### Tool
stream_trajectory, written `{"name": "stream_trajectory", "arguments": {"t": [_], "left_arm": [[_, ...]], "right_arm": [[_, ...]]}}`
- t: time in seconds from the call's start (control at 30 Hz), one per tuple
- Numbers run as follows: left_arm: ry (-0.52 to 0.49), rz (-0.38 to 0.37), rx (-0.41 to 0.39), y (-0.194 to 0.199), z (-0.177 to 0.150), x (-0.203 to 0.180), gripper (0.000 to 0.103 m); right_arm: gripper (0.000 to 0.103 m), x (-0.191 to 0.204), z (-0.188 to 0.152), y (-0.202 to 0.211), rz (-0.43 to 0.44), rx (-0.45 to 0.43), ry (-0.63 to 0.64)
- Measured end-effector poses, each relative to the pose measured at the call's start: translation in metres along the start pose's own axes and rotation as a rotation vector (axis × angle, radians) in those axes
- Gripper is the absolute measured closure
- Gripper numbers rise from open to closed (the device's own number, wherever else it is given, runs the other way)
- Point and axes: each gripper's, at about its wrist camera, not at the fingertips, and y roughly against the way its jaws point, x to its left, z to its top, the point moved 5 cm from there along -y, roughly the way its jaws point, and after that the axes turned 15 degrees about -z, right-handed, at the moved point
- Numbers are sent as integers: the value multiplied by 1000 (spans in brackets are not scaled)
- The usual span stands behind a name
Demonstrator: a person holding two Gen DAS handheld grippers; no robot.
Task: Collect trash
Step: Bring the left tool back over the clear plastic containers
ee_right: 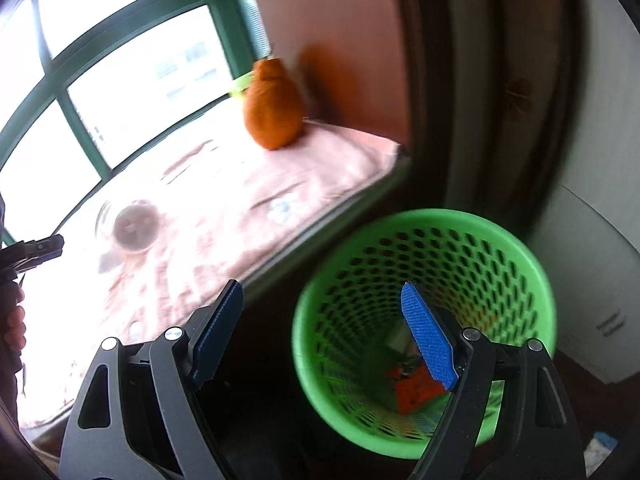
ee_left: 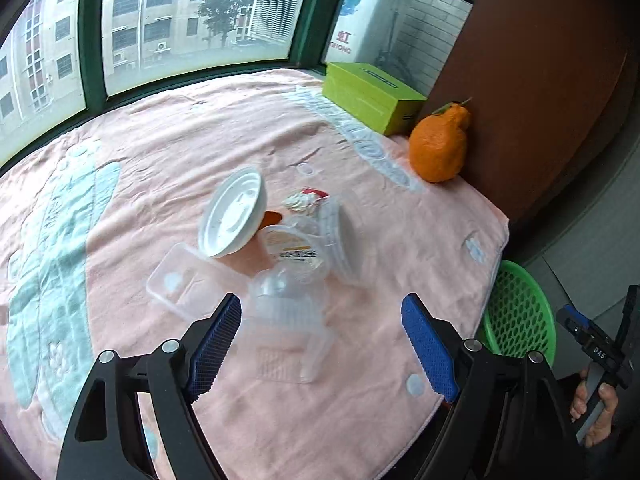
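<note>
Left wrist view looks down on a pink blanket (ee_left: 168, 152) spread under a window, with a heap of throwaway food packaging near its middle. The left gripper (ee_left: 322, 340) hangs over the near edge of that heap, jaws wide apart and nothing between the pads. Closest to it lies a clear ribbed plastic tray (ee_left: 286, 320), partly between the fingers in the picture but not touched. Behind that sit a clear flat lid (ee_left: 182, 280), a white bowl (ee_left: 234, 212) tipped on its edge, a clear tub with a label (ee_left: 296, 246), a stack of clear lids (ee_left: 342, 236) leaning on it, and a crumpled wrapper (ee_left: 305, 200). An orange fruit (ee_left: 440, 146) and a green box (ee_left: 372, 96) stand apart by the wall and look like no trash.

Right wrist view, blurred, shows the right gripper (ee_right: 322, 336) above the green mesh basket (ee_right: 516, 280) on the floor beside the blanket's edge, jaws apart and empty; some red and grey scraps (ee_right: 416, 390) already lie at the bottom.

All this plastic is probably very light, thin and slick, and it will buckle or skate away under a hard squeeze. The ribbed tray looks best taken across a rim or side wall, where the folds stiffen it. The bowl, being stiffer, should bear a pinch on its raised lip.
</note>
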Motion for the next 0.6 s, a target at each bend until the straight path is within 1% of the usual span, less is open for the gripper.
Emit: {"name": "stream_trajectory", "arguments": {"t": [0.13, 0.2, 0.37, 0.47, 0.6], "left_arm": [[25, 32, -7, 5, -5, 22, 24], [44, 31, -11, 8, -8, 31, 24], [67, 1, 15, 7, -20, 44, 24], [91, -45, 40, 2, -28, 46, 24], [70, -59, 45, -4, -32, 39, 24]], "right_arm": [[22, 31, 5, -4, 44, 4, 38], [22, 46, 7, -6, 69, 6, 60], [22, 82, 5, -10, 125, 21, 117], [22, 101, 4, -12, 146, 23, 147], [22, 116, 4, -14, 169, 27, 163]]}}
